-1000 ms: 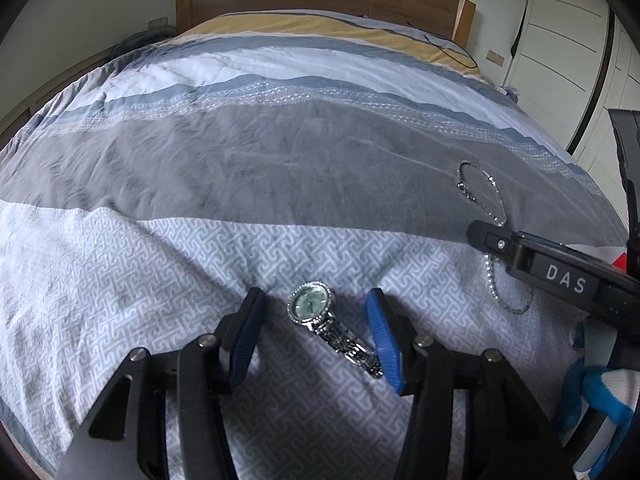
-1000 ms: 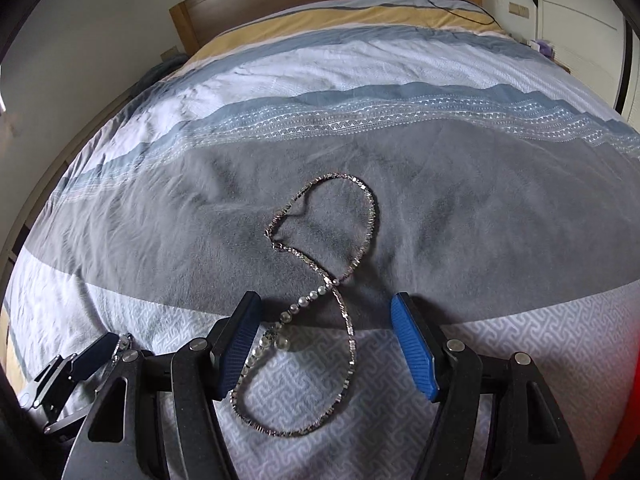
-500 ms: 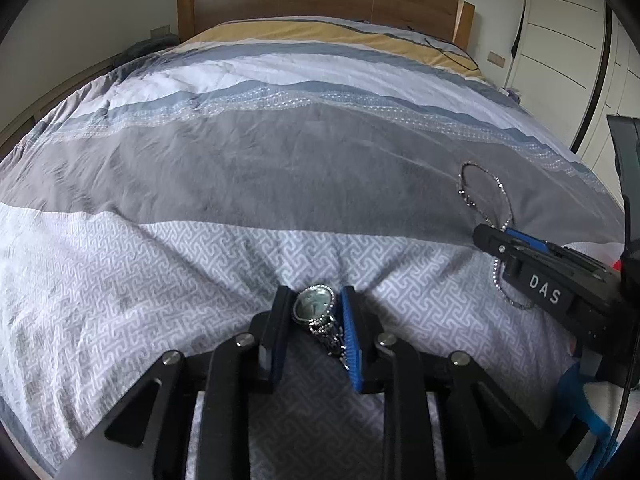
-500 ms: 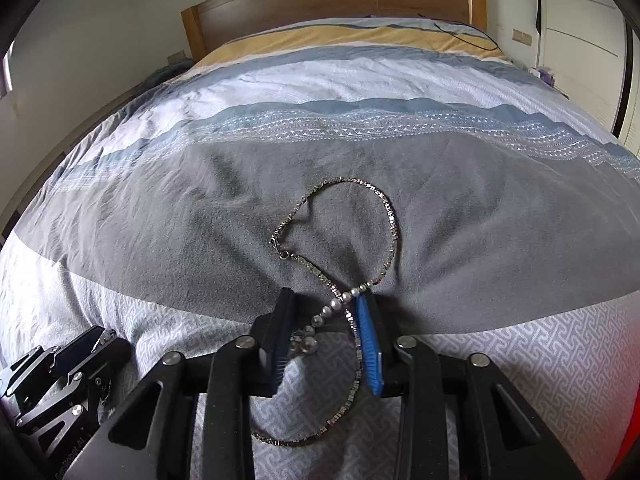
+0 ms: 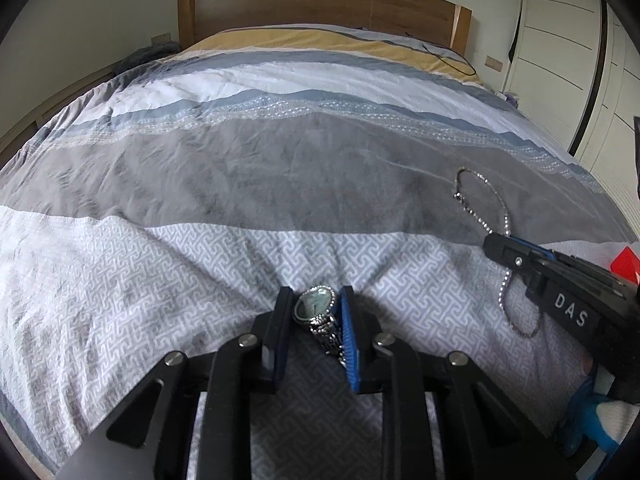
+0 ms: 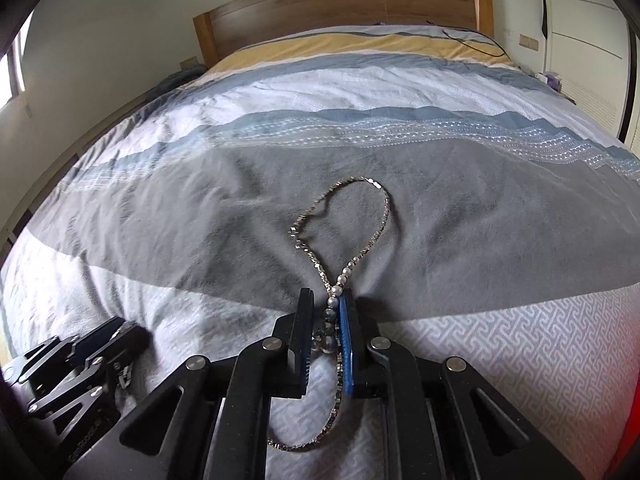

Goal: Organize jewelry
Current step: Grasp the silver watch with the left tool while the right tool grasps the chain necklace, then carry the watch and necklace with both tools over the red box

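A silver wristwatch (image 5: 316,308) with a pale green face lies on the patterned part of the bedspread. My left gripper (image 5: 314,312) is shut on the watch, its blue pads pressed against the case. A silver chain necklace (image 6: 348,224) with a run of pearls lies in a figure-eight on the grey band. My right gripper (image 6: 326,316) is shut on the necklace at its pearl crossing. The necklace also shows in the left wrist view (image 5: 486,208), with the right gripper (image 5: 516,256) over it. The left gripper shows in the right wrist view (image 6: 92,356) at lower left.
The bed is covered by a striped grey, white and blue duvet (image 5: 240,168). A wooden headboard (image 5: 320,4) stands at the far end. White wardrobe doors (image 5: 568,60) line the right side. A red object (image 5: 626,260) sits at the right edge.
Both grippers went from wide open to shut: the left closed on the watch, the right on the necklace's pearl section. Both have tilted up slightly.
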A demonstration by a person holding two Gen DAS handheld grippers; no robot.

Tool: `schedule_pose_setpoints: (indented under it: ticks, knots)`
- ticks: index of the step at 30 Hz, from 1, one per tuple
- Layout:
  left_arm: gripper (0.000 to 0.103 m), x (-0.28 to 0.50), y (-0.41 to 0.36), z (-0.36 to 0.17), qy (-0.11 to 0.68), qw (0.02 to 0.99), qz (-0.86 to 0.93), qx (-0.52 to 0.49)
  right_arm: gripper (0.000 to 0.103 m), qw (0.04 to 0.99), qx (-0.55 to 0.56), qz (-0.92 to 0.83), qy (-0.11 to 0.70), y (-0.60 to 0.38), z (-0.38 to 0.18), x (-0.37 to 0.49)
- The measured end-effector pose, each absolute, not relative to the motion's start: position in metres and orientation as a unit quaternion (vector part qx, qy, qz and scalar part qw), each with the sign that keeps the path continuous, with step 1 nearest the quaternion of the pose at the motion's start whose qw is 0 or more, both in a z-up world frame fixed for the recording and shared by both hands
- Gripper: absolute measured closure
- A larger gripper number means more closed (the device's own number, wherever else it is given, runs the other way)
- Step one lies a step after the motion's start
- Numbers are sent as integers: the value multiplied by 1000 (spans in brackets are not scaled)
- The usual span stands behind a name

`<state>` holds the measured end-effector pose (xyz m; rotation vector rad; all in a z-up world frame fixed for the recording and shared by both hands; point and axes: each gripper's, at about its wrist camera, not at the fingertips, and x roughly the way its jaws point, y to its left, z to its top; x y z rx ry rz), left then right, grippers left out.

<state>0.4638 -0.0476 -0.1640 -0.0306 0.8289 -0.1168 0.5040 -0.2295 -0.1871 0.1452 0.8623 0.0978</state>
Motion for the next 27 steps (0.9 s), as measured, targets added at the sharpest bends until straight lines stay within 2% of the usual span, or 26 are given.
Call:
schedule_pose_setpoints:
  ticks: [14, 27]
  knots:
    - [82, 410, -55, -101, 378, 922, -81, -32, 92, 905, 133, 99, 392, -241, -131, 424]
    - [82, 349, -137, -17, 335, 931, -144, -12, 92, 931, 161, 79, 319, -309, -35, 333]
